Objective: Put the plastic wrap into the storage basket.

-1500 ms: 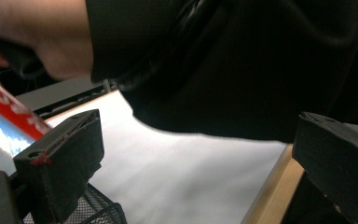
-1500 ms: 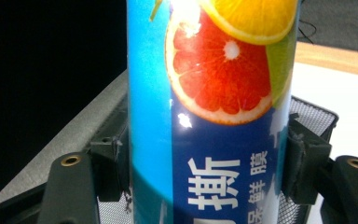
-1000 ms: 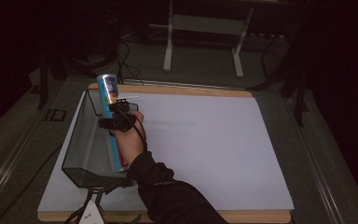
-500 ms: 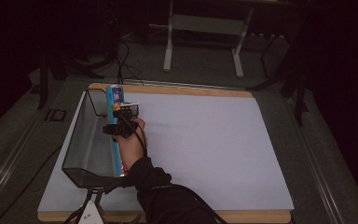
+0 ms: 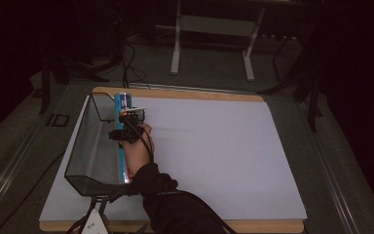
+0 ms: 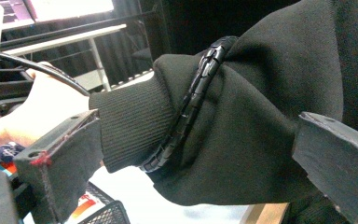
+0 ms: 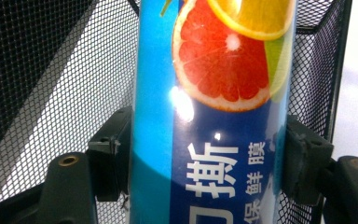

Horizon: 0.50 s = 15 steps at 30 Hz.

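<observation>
From the high view the broad white surface (image 5: 214,156) fills the middle, with a long black wire-mesh basket (image 5: 85,146) lying at its nine o'clock edge and a hand (image 5: 136,151) at the basket's right wall. The right gripper view reveals the fine mesh and the right claw (image 7: 207,158) clamped on a smooth, glossy blue box (image 7: 209,116) printed with citrus slices, inside the basket. The left gripper view has the left claw (image 6: 214,172) spread wide, holding nothing, before a ribbed black sleeve (image 6: 242,121).
</observation>
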{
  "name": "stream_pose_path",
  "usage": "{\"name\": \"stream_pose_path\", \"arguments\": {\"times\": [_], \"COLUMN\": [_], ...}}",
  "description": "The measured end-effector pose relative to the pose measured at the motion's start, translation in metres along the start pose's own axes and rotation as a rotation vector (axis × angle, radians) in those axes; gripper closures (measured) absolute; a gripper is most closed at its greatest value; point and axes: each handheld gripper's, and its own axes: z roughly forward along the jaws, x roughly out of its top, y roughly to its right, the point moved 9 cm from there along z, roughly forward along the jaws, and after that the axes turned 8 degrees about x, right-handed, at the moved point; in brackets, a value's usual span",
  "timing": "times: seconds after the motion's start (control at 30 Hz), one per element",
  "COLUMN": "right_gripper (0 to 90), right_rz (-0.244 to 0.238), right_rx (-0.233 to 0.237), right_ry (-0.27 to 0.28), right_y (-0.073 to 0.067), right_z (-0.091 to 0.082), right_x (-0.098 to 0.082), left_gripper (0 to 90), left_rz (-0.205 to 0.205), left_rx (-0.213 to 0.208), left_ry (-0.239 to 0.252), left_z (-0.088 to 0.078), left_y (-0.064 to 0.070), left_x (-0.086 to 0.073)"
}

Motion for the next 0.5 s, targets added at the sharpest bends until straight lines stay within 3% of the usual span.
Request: {"name": "stream_pose_path", "arguments": {"times": [0.27, 0.33, 0.4, 0.5], "right_gripper": [29.0, 26.9, 26.2, 20.3], "right_rz": [-0.031, -0.064, -0.091, -0.092], "right_rx": [-0.002, -0.008, 0.003, 0.046], "right_ry": [-0.008, -0.03, -0.043, -0.035], "right_y": [0.0003, -0.0005, -0.0004, -0.0017], "right_z": [0.0, 0.0003, -0.0007, -0.004], "right_x": [-0.0003, -0.001, -0.0009, 0.0025], "left_gripper": [3.1, 3.1, 3.1, 3.1], "left_rz": [0.002, 0.001, 0.002, 0.001], "left_rx": [-0.002, -0.002, -0.002, -0.003], "left_ry": [-0.002, -0.004, -0.004, -0.007], "left_z": [0.0008, 0.0012, 0.0011, 0.0014], "left_y": [0.0013, 0.0013, 0.0015, 0.0013], "left_x": [-0.0002, -0.0005, -0.0005, -0.0007]}}
